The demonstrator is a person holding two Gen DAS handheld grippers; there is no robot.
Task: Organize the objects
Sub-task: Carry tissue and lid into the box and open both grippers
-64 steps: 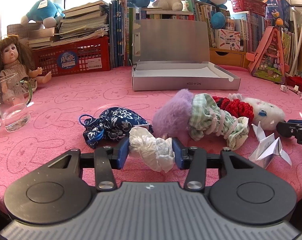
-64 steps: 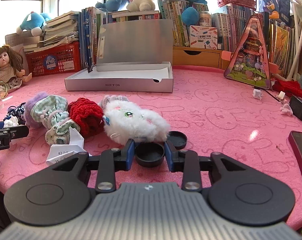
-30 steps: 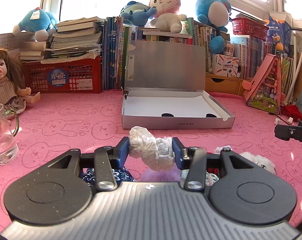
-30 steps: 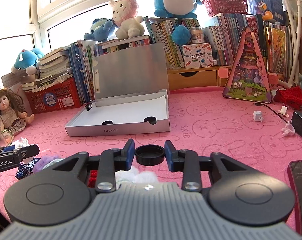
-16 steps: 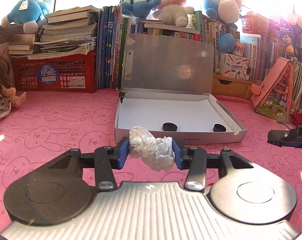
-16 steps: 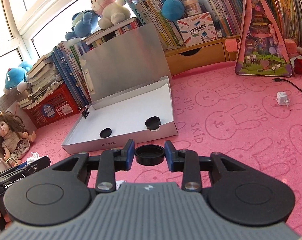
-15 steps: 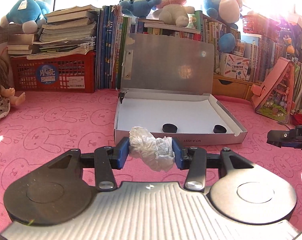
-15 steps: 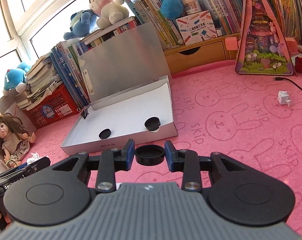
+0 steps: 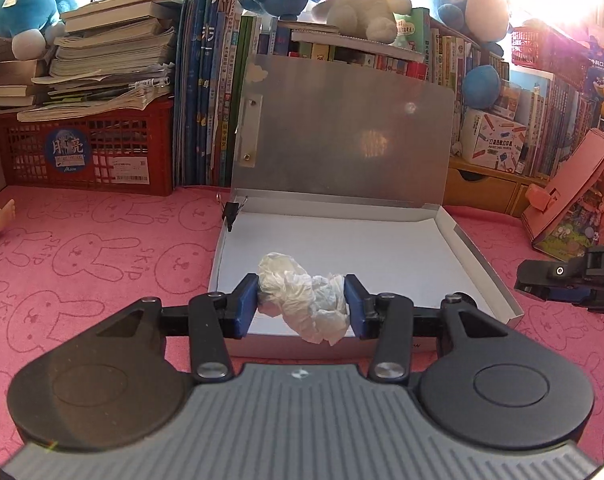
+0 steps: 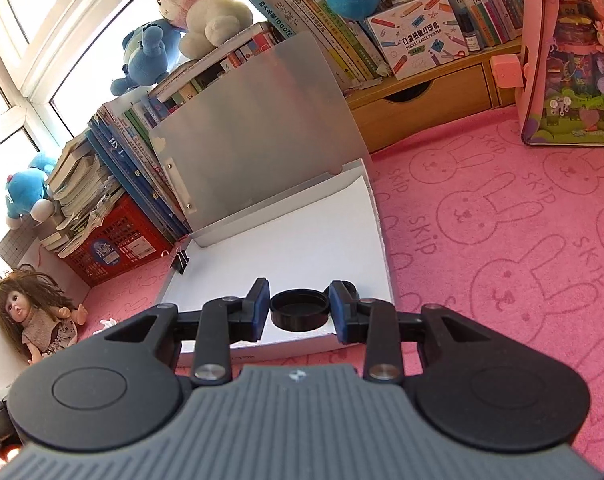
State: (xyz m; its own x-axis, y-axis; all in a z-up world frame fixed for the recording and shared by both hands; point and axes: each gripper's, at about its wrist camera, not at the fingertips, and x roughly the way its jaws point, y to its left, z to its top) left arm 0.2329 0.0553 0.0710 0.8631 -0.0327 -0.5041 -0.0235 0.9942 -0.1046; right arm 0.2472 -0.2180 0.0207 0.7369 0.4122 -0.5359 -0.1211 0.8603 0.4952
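My left gripper (image 9: 302, 306) is shut on a crumpled white plastic bag (image 9: 305, 300) and holds it over the front edge of the open silver box (image 9: 481, 264). My right gripper (image 10: 300, 312) is shut on a black round lid (image 10: 299, 309) and holds it over the front right corner of the same box (image 10: 381, 240). Another black lid (image 10: 343, 285) peeks out behind the right fingers, inside the box. A black binder clip (image 9: 232, 212) sits on the box's back left corner. The right gripper shows at the right edge of the left wrist view (image 9: 569, 284).
Pink bunny-print mat (image 9: 102, 248) covers the table. Red basket (image 9: 90, 152) with books, upright books and plush toys line the back. A doll (image 10: 34, 316) sits at the left. A pink toy house (image 10: 573, 60) and a wooden drawer (image 10: 421, 100) stand at the right.
Both grippers have moved forward and now hang over the box's front edge, each still holding its object. The right gripper has tilted downward.
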